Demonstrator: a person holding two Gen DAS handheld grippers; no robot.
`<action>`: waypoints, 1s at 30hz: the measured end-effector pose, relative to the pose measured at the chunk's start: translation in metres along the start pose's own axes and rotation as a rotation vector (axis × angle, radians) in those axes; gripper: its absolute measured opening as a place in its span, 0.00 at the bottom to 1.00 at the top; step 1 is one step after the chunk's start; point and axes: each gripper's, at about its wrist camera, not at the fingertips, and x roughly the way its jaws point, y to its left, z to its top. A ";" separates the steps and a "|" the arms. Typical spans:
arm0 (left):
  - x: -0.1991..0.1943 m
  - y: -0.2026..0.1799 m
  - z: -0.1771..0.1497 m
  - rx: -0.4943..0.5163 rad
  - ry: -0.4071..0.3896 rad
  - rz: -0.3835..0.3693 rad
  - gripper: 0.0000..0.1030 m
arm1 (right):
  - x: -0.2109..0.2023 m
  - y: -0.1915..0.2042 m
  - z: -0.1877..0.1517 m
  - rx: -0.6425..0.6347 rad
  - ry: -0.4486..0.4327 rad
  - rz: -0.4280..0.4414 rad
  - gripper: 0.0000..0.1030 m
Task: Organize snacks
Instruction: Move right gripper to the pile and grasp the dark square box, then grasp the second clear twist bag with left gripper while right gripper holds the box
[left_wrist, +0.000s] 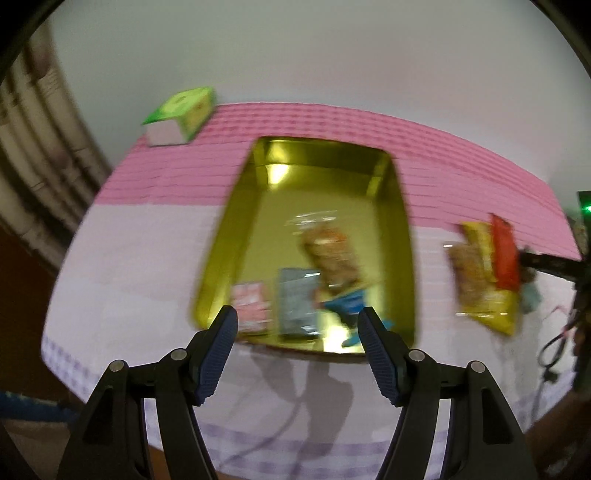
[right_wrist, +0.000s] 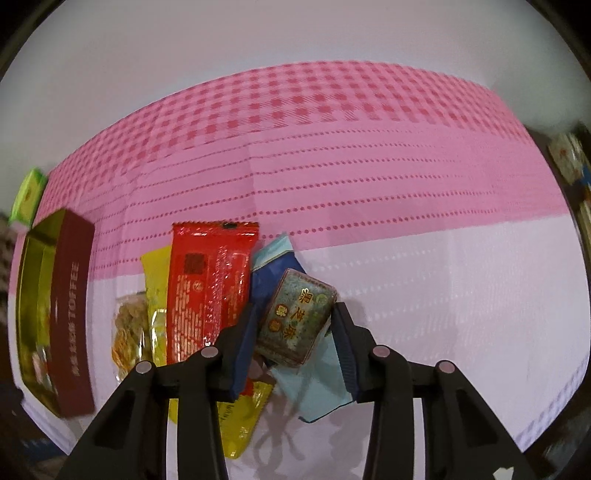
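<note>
My left gripper (left_wrist: 298, 325) hangs open and empty over the near edge of a gold-lined tin (left_wrist: 229, 236). In the tin lie a pink packet (left_wrist: 251, 304), a grey packet (left_wrist: 297, 299), a clear bag of orange snacks (left_wrist: 330, 254) and a blue packet (left_wrist: 347, 304). My right gripper (right_wrist: 295, 325) is shut on a small speckled grey-green packet (right_wrist: 297, 317), which sits tilted between the pads. Under and beside it lie a red packet (right_wrist: 207, 288), a yellow snack bag (right_wrist: 155, 295), a dark blue packet (right_wrist: 269, 273) and a light blue packet (right_wrist: 317, 387).
The tin's maroon wall (right_wrist: 72, 306) reads TOFFEE and stands left of the snack pile. A green box (left_wrist: 181, 112) sits at the table's far left corner. A pink and white checked cloth (right_wrist: 369, 166) covers the table. Cables (left_wrist: 554, 343) hang at the right edge.
</note>
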 end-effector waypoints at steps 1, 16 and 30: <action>0.000 -0.012 0.003 0.019 0.004 -0.017 0.66 | -0.001 0.002 -0.002 -0.035 -0.016 0.003 0.36; 0.034 -0.129 0.024 0.087 0.072 -0.257 0.66 | -0.003 -0.011 -0.023 -0.164 -0.131 0.147 0.35; 0.085 -0.172 0.032 0.145 0.175 -0.202 0.66 | -0.007 -0.022 -0.033 -0.169 -0.197 0.171 0.32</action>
